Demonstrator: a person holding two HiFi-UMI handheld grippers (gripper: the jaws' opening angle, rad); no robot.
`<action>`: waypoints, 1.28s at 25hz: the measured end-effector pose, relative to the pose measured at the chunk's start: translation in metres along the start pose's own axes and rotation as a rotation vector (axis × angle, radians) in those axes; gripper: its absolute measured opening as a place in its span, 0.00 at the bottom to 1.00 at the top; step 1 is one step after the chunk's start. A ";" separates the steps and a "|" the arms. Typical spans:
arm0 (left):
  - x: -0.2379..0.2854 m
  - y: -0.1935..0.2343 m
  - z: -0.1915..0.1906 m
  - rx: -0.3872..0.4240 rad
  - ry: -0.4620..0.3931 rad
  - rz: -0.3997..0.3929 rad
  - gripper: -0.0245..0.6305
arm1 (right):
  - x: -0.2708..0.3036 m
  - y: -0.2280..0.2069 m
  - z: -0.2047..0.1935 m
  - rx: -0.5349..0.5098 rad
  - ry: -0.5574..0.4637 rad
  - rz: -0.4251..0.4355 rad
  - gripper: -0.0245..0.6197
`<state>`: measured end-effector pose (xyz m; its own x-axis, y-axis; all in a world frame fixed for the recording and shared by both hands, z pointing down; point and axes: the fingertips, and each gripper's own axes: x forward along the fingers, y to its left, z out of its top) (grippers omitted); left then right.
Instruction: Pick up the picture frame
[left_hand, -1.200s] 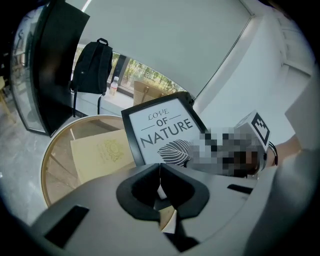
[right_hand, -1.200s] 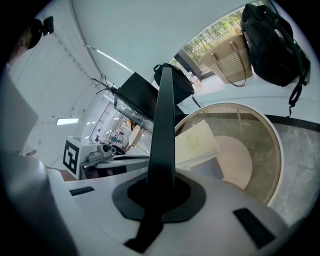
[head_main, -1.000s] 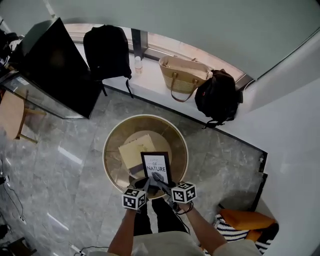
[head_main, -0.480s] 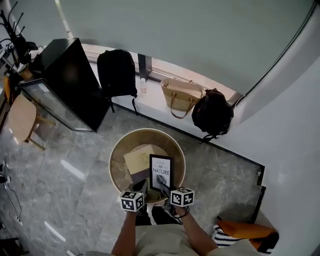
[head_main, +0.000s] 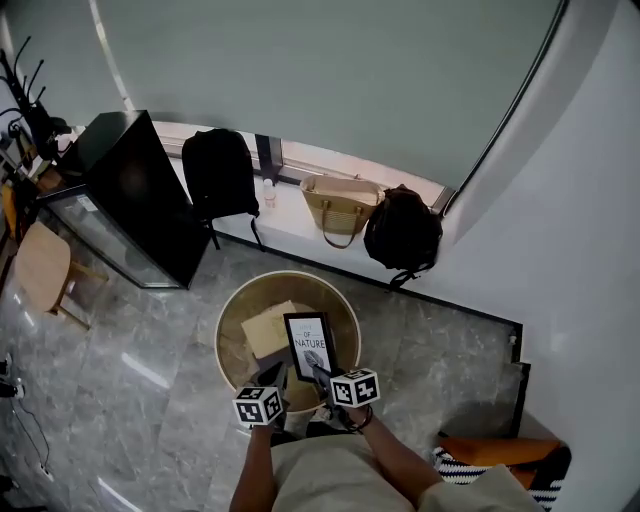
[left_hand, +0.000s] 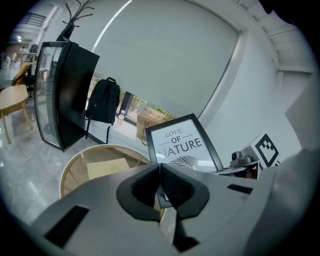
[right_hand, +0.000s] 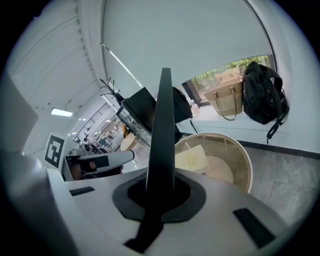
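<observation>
A black picture frame (head_main: 309, 343) with a white "Love of Nature" print is held upright above a round glass-topped table (head_main: 343, 300). My left gripper (head_main: 283, 373) is shut on the frame's lower left corner; in the left gripper view the frame (left_hand: 182, 145) rises just past the closed jaws (left_hand: 160, 186). My right gripper (head_main: 322, 376) is shut on the frame's lower right side. In the right gripper view the frame (right_hand: 161, 130) appears edge-on, standing straight up between the jaws (right_hand: 160, 192). A beige box (head_main: 265, 328) lies under the glass.
A black cabinet (head_main: 130, 190) stands at the left by a wooden chair (head_main: 40, 265). On the window ledge are a black backpack (head_main: 215, 170), a straw tote (head_main: 335, 205) and another black bag (head_main: 400, 230). Striped and orange cushions (head_main: 500, 455) lie at lower right.
Both grippers have risen with the frame held between them, lifting it clear above the table. The head view has tilted up and shows more of the window.
</observation>
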<state>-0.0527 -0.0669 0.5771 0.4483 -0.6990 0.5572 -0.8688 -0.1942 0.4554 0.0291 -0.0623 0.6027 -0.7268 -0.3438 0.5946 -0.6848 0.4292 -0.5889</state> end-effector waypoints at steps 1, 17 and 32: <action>-0.003 0.002 -0.001 0.004 0.005 0.005 0.07 | -0.001 0.001 -0.001 -0.005 -0.002 -0.001 0.10; -0.006 -0.010 -0.009 0.075 0.031 -0.009 0.07 | -0.008 -0.001 -0.015 -0.155 0.065 -0.041 0.10; -0.009 -0.010 -0.020 0.093 0.046 -0.005 0.07 | -0.015 -0.006 -0.018 -0.129 0.024 -0.053 0.10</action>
<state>-0.0440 -0.0444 0.5816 0.4597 -0.6659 0.5876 -0.8815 -0.2618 0.3929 0.0445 -0.0445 0.6071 -0.6871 -0.3498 0.6369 -0.7088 0.5154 -0.4817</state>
